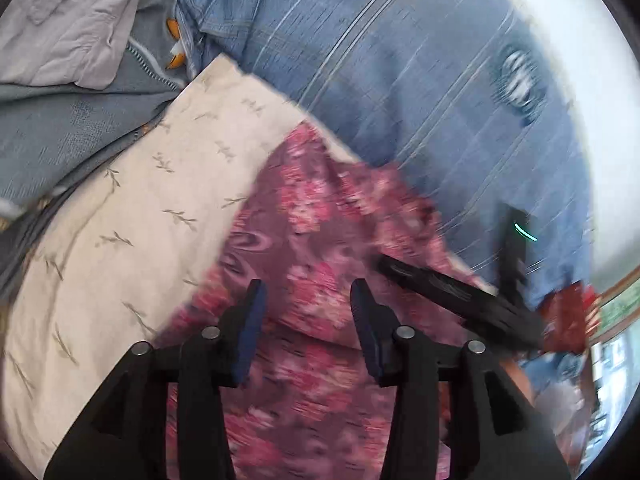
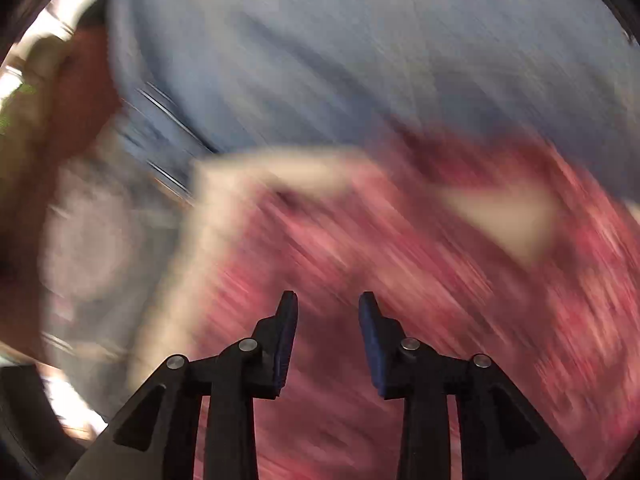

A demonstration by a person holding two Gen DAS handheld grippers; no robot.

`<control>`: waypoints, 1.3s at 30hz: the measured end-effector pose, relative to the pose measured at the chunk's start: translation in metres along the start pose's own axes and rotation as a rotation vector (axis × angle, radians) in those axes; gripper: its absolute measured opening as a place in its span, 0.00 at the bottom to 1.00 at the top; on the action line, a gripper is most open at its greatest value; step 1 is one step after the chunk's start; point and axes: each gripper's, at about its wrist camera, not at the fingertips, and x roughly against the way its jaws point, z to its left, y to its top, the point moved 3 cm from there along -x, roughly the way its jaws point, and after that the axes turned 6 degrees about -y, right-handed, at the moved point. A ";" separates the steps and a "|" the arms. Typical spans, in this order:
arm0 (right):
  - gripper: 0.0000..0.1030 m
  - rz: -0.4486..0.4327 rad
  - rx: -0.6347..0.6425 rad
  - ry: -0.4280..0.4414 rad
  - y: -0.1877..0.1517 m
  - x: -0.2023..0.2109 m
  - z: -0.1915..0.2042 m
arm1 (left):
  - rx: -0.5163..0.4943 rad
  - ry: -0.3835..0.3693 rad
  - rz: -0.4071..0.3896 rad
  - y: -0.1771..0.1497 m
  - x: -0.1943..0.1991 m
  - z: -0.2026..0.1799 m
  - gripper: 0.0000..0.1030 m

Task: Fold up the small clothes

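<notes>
Nearest, at bottom centre of the left wrist view, the left gripper (image 1: pixel 306 300) is seen w/ jaws spread, nothing pinched; pink floral garment (image 1: pixel 320 248) lies directly under and ahead of the tips. In the right wrist view the right gripper (image 2: pixel 328 312) is also parted, narrower gap, nothing visibly between the pads; frame is heavily blurred, so contact w/ cloth cannot be told. The garment's long axis appears to run from bottom centre to upper right of the left view. It is laid over a cream leaf-print cloth (image 1: pixel 140 200), whose edge runs diagonally towards upper left. Right gripper's black body (image 1: pixel 460 296) is seen at the garment's right edge, so probably nearer that side. Beyond, blue striped bedding (image 1: pixel 400 60) gives open room; a grey clothes pile (image 1: pixel 60 32) crowds the upper left.
</notes>
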 end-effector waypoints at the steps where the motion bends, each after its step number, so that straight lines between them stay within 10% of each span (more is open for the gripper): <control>1: 0.14 -0.047 -0.047 0.011 -0.008 0.018 -0.015 | 0.005 0.022 0.018 0.002 -0.008 0.003 0.41; 4: 0.22 -0.222 -0.261 0.033 -0.031 0.086 -0.074 | 0.046 0.036 0.058 0.003 -0.019 0.016 0.41; 7: 0.36 -0.335 -0.430 -0.156 -0.059 0.137 -0.138 | 0.001 0.067 0.053 0.004 -0.021 0.010 0.42; 11: 0.36 -0.278 -0.513 -0.284 -0.091 0.145 -0.194 | -0.085 0.120 0.054 -0.004 -0.027 0.000 0.49; 13: 0.21 -0.202 -0.427 -0.316 -0.097 0.126 -0.192 | -0.131 0.145 0.058 -0.004 -0.035 -0.003 0.53; 18: 0.19 -0.261 -0.425 -0.344 -0.100 0.137 -0.175 | -0.241 0.196 0.054 -0.010 -0.039 -0.009 0.54; 23: 0.26 -0.263 -0.450 -0.168 -0.154 0.169 -0.159 | -0.221 0.178 0.112 -0.025 -0.022 -0.016 0.55; 25: 0.37 -0.150 -0.444 -0.198 -0.180 0.157 -0.161 | -0.193 0.129 0.195 -0.040 -0.014 -0.012 0.55; 39: 0.46 -0.249 -0.482 -0.256 -0.332 0.262 -0.186 | -0.252 0.086 0.369 -0.141 0.139 0.064 0.63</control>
